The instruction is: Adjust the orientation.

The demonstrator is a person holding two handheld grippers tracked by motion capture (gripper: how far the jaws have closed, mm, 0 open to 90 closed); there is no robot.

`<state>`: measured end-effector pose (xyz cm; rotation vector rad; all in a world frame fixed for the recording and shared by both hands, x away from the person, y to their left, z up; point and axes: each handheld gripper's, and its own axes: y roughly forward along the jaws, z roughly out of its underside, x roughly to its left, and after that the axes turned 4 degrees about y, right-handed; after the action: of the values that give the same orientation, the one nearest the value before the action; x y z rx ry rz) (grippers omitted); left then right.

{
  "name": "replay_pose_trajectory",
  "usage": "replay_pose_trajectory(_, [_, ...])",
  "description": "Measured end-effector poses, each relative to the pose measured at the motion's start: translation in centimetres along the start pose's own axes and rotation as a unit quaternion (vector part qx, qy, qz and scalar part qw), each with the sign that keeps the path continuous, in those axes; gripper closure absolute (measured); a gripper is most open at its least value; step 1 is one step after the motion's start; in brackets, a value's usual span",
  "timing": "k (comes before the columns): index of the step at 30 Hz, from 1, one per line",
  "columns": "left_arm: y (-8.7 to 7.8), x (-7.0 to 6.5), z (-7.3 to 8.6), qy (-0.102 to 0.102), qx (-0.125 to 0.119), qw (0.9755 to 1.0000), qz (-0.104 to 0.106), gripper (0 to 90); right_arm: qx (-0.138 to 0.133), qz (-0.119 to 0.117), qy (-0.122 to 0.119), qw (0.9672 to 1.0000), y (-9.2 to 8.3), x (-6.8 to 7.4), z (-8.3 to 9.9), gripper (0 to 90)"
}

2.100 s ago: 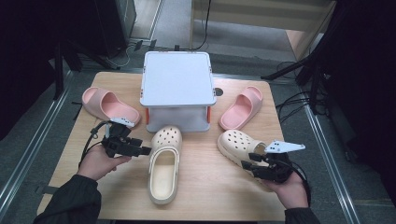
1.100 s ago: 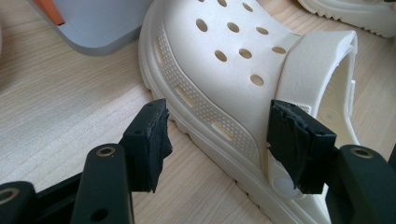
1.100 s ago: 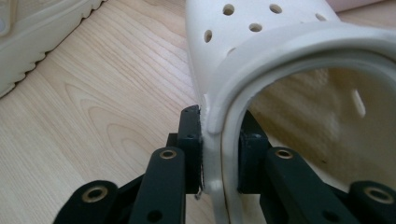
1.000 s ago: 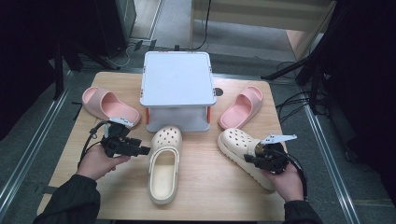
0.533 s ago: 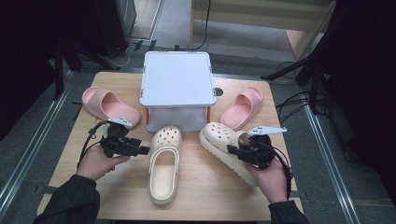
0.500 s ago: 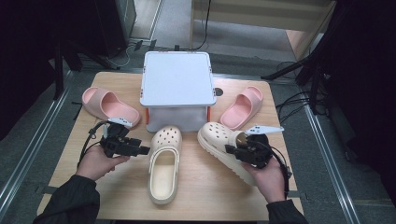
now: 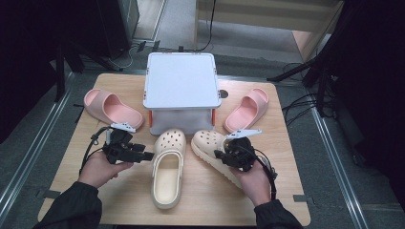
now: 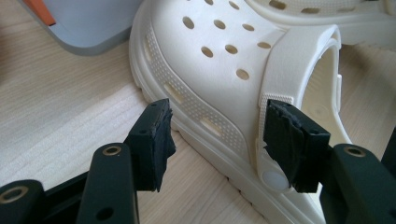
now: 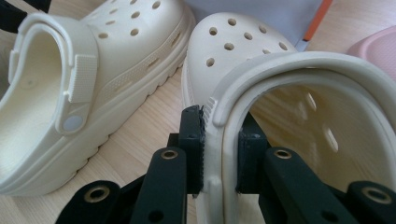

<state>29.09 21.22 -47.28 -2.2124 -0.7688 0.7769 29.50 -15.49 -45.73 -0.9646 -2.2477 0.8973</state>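
My right gripper [image 9: 219, 149] is clamped on the side wall of the right cream clog [image 9: 299, 107], one pad outside, one inside the shoe. That clog lies on the wooden table [image 7: 286, 191], its toe close beside the toe of the left cream clog [image 7: 167, 171] and just in front of the white lidded box [image 7: 180, 86].

My left gripper [image 8: 217, 140] has jaws standing wide and just easing inward, with the left clog's side and strap rivet between the pads; neither pad presses it.

Pink slide [image 7: 112, 107] sits at far left, a second pink slide [image 7: 247, 109] at far right.
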Motion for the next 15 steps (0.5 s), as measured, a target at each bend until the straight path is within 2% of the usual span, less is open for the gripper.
replay_pose_trajectory(7, [-0.1, -0.1, 0.4, -0.003, 0.001, 1.0000, -0.001, 41.3, 0.013, 0.002, -0.013, 0.9998, 1.3, 1.5, 0.2, 77.2])
replay_pose_trajectory(12, [-0.3, -0.2, 0.6, -0.004, 0.001, 1.0000, -0.002, 42.4, 0.024, -0.007, -0.001, 0.9997, 2.1, 2.2, 0.4, 76.2])
replay_pose_trajectory(15, [-0.4, -0.2, 0.8, -0.005, 0.003, 1.0000, -0.005, 42.5, 0.026, -0.007, -0.003, 0.9996, 2.5, 2.7, 0.4, 75.2])
